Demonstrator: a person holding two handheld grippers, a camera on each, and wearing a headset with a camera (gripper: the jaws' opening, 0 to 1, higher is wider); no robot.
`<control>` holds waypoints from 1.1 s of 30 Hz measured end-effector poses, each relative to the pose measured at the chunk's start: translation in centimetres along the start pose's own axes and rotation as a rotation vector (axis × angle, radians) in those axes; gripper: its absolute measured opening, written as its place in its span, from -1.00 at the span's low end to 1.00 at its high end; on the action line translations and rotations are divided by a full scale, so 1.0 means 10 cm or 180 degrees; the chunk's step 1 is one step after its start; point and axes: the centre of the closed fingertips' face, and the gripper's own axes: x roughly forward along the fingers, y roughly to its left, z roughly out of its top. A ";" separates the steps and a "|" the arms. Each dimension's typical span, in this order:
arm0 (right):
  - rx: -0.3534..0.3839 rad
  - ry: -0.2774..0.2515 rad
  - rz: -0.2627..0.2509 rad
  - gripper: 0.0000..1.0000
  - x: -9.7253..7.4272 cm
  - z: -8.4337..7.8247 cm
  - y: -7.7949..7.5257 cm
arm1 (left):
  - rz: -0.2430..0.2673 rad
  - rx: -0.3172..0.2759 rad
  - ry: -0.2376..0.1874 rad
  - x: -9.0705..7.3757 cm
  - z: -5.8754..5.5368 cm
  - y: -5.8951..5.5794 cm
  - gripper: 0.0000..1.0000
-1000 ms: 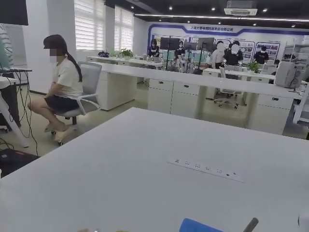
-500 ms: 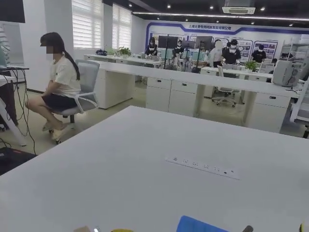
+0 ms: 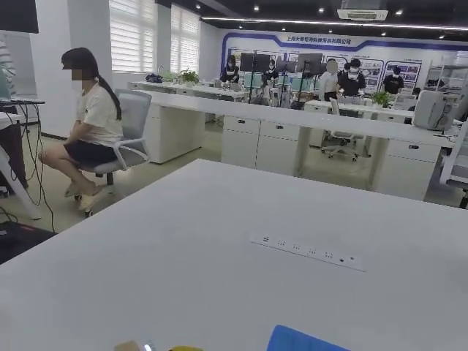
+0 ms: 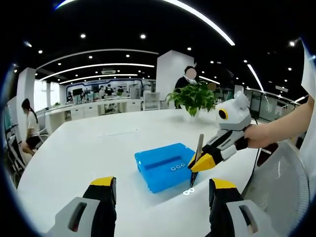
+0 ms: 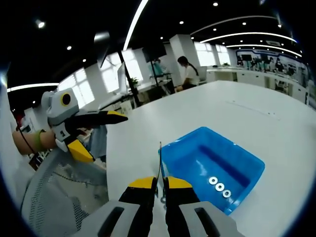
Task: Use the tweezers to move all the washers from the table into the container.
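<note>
Thin metal tweezers (image 5: 160, 160) are pinched by the right gripper (image 5: 160, 181). The left gripper (image 4: 163, 183) is spread wide. Three round washers (image 5: 219, 187) are seen in a blue tray (image 5: 195, 150).

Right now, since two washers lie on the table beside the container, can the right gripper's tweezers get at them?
Probably yes: the right gripper holds the tweezers tip-down close over the washers, which sit on bare table beside the blue container, with nothing between.
</note>
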 end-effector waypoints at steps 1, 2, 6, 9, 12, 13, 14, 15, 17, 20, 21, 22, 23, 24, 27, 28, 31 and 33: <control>-0.0009 0.0021 -0.0015 -0.92 0.00 -0.02 -0.01 | -0.0002 0.0000 0.0001 0.00 0.00 0.00 0.55; -0.0012 0.0049 -0.0037 -0.92 0.01 -0.04 -0.03 | -0.0004 0.0000 0.0004 0.00 0.00 0.00 0.55; -0.0019 0.0110 -0.0049 -0.91 0.02 -0.09 -0.05 | -0.0011 -0.0002 0.0013 0.00 -0.01 -0.01 0.55; -0.0048 0.0157 -0.0054 -0.91 0.04 -0.13 -0.05 | -0.0017 0.0000 0.0021 0.00 -0.01 -0.01 0.55; -0.0074 0.0188 -0.0056 -0.91 0.05 -0.16 -0.05 | -0.0017 0.0004 0.0028 0.00 -0.02 -0.01 0.55; -0.0078 0.0200 -0.0050 -0.91 0.06 -0.17 -0.05 | -0.0017 0.0003 0.0029 0.01 -0.02 -0.01 0.55; -0.0085 0.0210 -0.0050 -0.91 0.06 -0.17 -0.05 | -0.0017 0.0000 0.0032 0.01 -0.02 -0.01 0.55; -0.0101 0.0226 -0.0056 -0.91 0.06 -0.18 -0.05 | -0.0018 -0.0003 0.0032 0.01 -0.02 -0.01 0.55; -0.0141 0.0260 -0.0065 -0.91 0.07 -0.20 -0.05 | -0.0018 -0.0003 0.0030 0.01 -0.02 -0.01 0.55; -0.0180 0.0279 -0.0057 -0.91 0.07 -0.21 -0.04 | -0.0021 0.0003 0.0041 0.01 -0.02 -0.01 0.55; -0.0207 0.0303 -0.0064 -0.91 0.07 -0.22 -0.05 | -0.0024 0.0005 0.0040 0.01 -0.02 -0.01 0.55; -0.0235 0.0302 -0.0067 -0.91 0.07 -0.23 -0.04 | -0.0026 0.0006 0.0041 0.01 -0.02 -0.01 0.55; -0.0231 0.0294 -0.0062 -0.91 0.07 -0.22 -0.04 | -0.0026 0.0007 0.0046 0.01 -0.03 -0.01 0.55; -0.0231 0.0288 -0.0060 -0.91 0.07 -0.22 -0.04 | -0.0026 0.0009 0.0050 0.01 -0.03 -0.01 0.55; -0.0280 0.0294 -0.0049 -0.91 0.07 -0.23 -0.02 | -0.0031 0.0014 0.0055 0.01 -0.03 -0.02 0.54; -0.0312 0.0304 -0.0042 -0.91 0.08 -0.24 0.00 | -0.0031 0.0016 0.0058 0.01 -0.03 -0.02 0.54; -0.0405 0.0324 -0.0041 -0.91 0.08 -0.25 0.02 | -0.0037 0.0020 0.0062 0.01 -0.03 -0.02 0.54; -0.0447 0.0333 -0.0043 -0.92 0.08 -0.26 0.02 | -0.0045 0.0022 0.0069 0.01 -0.04 -0.03 0.54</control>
